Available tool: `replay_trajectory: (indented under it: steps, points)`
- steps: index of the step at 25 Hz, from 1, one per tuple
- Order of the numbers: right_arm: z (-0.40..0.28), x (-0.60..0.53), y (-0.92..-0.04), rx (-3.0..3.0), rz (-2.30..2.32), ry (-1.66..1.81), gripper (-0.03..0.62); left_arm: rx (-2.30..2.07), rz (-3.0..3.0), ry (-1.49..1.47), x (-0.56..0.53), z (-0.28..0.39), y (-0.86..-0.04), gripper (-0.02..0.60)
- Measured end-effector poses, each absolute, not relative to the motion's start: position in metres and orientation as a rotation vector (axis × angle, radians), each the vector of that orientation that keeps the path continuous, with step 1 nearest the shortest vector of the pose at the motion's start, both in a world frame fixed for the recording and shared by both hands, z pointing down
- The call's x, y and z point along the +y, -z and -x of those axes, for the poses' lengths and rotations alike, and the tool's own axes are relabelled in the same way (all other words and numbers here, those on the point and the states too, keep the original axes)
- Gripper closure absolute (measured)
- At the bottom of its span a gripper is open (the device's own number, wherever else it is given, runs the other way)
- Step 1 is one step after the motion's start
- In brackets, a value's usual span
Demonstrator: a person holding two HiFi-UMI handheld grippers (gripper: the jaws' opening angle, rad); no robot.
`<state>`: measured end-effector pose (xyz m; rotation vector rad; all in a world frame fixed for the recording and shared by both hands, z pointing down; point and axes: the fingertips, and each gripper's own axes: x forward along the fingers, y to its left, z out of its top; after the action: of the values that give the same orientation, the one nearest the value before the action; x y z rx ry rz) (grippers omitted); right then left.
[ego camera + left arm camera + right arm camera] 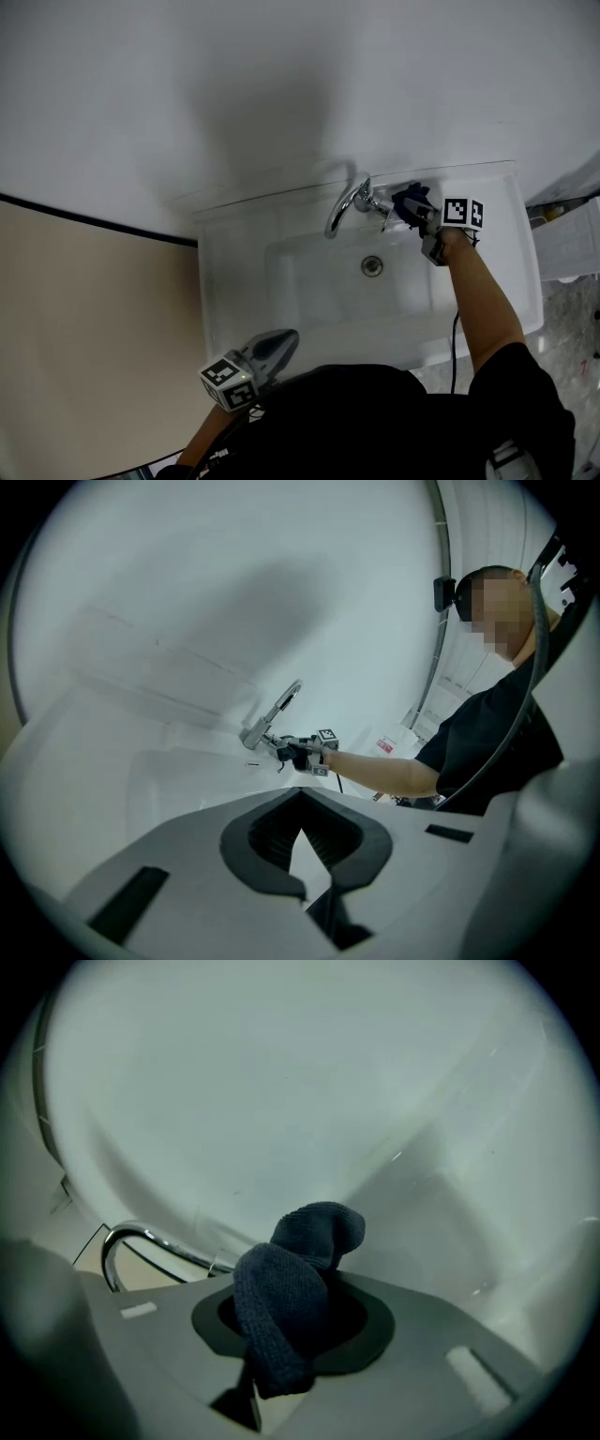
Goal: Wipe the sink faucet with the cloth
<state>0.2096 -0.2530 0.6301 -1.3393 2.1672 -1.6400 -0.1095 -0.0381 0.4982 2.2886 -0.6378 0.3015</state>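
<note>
The chrome faucet (345,208) rises from the back rim of the white sink (225,291), its spout curving over the basin. My right gripper (415,214) is just right of the faucet's base, shut on a dark blue cloth (410,199) that bulges out past the jaws beside the faucet body. In the right gripper view the cloth (277,1326) fills the jaws of the gripper (298,1288) and the spout (131,1239) arcs at the left. My left gripper (281,342) hangs over the sink's front edge, shut and empty. From the left gripper (302,803) I see the faucet (275,711) farther off.
The drain (372,266) lies in the middle of the basin. A white wall stands behind the sink. A white slatted crate (570,242) sits to the right of the sink, and a beige surface (84,347) lies to its left. A black cable (455,347) hangs under my right forearm.
</note>
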Motion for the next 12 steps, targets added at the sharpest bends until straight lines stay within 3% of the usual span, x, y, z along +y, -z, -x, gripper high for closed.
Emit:
replay_trajectory:
  steps: [12]
  points:
    - [-0.181,-0.288,-0.651,2.144,1.027,2.061,0.485,-0.638,-2.251,-0.314,-0.026,0.109,-0.507,0.591]
